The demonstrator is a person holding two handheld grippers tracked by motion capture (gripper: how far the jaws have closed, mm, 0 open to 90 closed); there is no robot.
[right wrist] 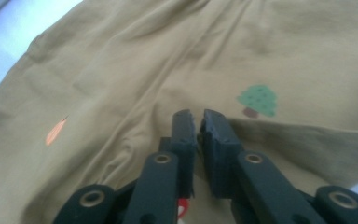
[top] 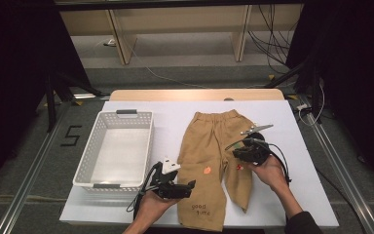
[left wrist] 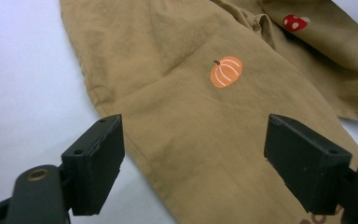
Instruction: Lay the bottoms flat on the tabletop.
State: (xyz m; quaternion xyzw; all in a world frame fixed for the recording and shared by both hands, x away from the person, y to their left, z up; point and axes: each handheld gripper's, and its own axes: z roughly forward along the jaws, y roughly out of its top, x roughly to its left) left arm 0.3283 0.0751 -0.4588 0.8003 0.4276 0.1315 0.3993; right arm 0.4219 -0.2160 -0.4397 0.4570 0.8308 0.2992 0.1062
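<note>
Tan child's trousers (top: 209, 156) lie flat on the white table top, waistband at the far end, legs toward me. They carry a small orange pumpkin print (left wrist: 226, 71), a red mushroom (left wrist: 294, 22) and a green tree (right wrist: 258, 100). My left gripper (top: 189, 187) rests low at the outer edge of the left leg; in its own view the jaws stand wide apart over the cloth (left wrist: 191, 116), holding nothing. My right gripper (top: 237, 154) hovers over the crotch and right leg. Its jaws (right wrist: 196, 123) are a narrow slit apart above the cloth (right wrist: 168, 60), with no fabric seen between them.
A white plastic basket (top: 85, 165) with slotted walls stands left of the trousers, close to my left hand. The white board (top: 292, 185) ends just right of my right forearm. Beyond the table's far edge are dark floor, cables and stand legs.
</note>
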